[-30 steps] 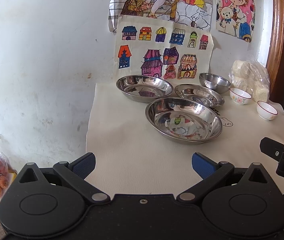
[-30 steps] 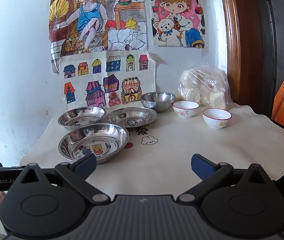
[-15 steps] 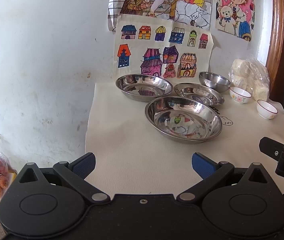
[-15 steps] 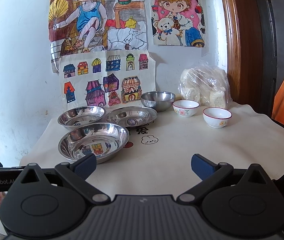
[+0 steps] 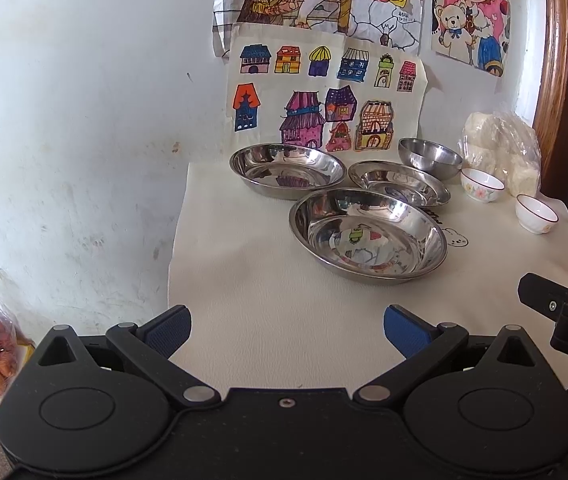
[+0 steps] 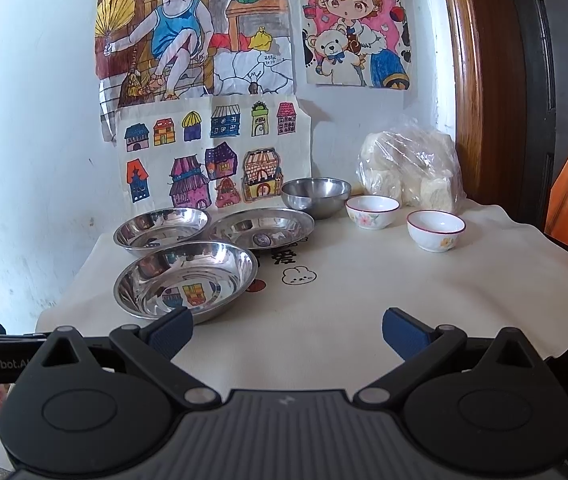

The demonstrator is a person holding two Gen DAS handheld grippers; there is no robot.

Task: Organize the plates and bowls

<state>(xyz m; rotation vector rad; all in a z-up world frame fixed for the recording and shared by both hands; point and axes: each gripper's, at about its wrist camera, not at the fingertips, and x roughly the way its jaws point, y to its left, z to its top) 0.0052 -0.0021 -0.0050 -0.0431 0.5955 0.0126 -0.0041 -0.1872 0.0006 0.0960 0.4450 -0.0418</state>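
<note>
On the cream tablecloth (image 6: 364, 320), at about ten o'clock from the right gripper (image 6: 287, 330): three stainless steel plates in a tight cluster. Far left, the back plate (image 6: 162, 227); in front of it, nearest, the largest front plate (image 6: 186, 278); to the right, the shallower third plate (image 6: 261, 227), rims near or just touching, hard to tell which. Light, stiff, slick and thin-rimmed by the look of them; likely to skate on the cloth if nudged, so best pinched at the rim, one finger inside, one under the lip.

Further right, at twelve o'clock: a small steel bowl (image 6: 316, 196) against the wall, deeper, with a rounded wall. Probably slippery too; rim grip again.

At one o'clock: a white ceramic bowl with a flower print (image 6: 372, 211), then a second red-rimmed ceramic bowl (image 6: 436, 230), apart from each other. Heavier for their size, brittle, liable to chip if knocked or dropped into steel; gentle pinch on the rim, set down softly. Behind them, a plastic bag of white lumps (image 6: 412, 168), not part of the sorting.

From the left wrist view: left gripper (image 5: 287, 328) with blue pads spread wide, empty, low over bare cloth, front plate (image 5: 368, 234) at one o'clock. Right gripper likewise spread wide, holding nothing. Nothing stacked yet.
</note>
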